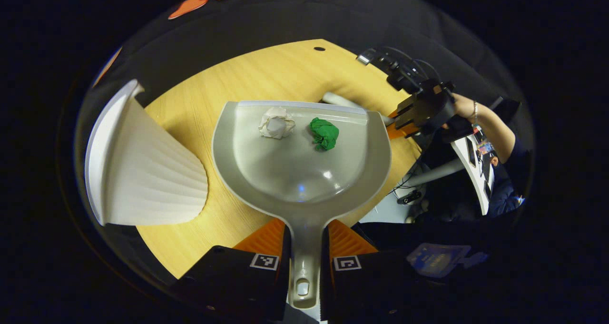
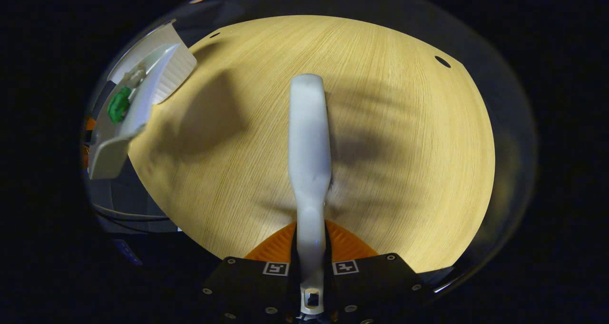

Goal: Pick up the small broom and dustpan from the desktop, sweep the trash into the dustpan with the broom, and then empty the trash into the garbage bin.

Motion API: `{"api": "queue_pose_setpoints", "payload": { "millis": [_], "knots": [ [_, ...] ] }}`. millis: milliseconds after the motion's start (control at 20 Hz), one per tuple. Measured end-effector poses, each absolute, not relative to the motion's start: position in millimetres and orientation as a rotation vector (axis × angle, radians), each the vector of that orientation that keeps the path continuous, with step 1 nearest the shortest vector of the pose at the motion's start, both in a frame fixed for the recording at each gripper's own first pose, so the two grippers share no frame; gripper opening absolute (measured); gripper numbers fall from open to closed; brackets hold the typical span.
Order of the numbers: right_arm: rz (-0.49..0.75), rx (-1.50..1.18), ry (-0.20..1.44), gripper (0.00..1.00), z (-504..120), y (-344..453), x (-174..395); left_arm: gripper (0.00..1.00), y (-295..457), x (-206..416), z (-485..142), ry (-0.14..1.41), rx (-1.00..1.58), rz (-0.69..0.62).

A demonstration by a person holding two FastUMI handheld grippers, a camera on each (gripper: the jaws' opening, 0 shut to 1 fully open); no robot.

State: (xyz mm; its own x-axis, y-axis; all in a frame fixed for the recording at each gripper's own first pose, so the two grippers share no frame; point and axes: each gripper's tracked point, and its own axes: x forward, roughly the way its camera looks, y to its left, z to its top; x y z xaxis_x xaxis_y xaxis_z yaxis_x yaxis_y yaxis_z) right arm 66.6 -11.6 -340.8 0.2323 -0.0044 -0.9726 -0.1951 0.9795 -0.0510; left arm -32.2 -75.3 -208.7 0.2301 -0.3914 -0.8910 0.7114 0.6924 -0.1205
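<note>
Between the left gripper's (image 1: 304, 262) fingers the dustpan (image 1: 301, 155) handle is pinched tight, and the pan, seemingly lifted off the table (image 1: 285, 72), carries a white paper wad (image 1: 276, 122) and a green wad (image 1: 325, 133) near its front lip, so I'd keep that lip tipped up until it hangs over the white ribbed garbage bin (image 1: 142, 167) just beside it. Farther off, the right gripper (image 2: 311, 267) clamps the small broom's (image 2: 309, 138) handle over bare table.

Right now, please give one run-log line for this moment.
left gripper: shut on grey plastic dustpan | load: white paper wad, green wad | right gripper: shut on white broom
</note>
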Motion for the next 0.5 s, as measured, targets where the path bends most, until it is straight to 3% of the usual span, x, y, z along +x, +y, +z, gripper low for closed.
{"api": "queue_pose_setpoints", "payload": {
  "millis": [250, 500],
  "knots": [
    [0.122, -0.132, 1.315, 0.18, -354, -15, 58, 0.28, -84, -33, -124, 1.054, 0.32, -0.841],
    [0.104, -0.135, 1.307, 0.18, -356, -15, 56, 0.28, -66, 3, -65, 0.997, 0.285, -0.76]
  ]
}}
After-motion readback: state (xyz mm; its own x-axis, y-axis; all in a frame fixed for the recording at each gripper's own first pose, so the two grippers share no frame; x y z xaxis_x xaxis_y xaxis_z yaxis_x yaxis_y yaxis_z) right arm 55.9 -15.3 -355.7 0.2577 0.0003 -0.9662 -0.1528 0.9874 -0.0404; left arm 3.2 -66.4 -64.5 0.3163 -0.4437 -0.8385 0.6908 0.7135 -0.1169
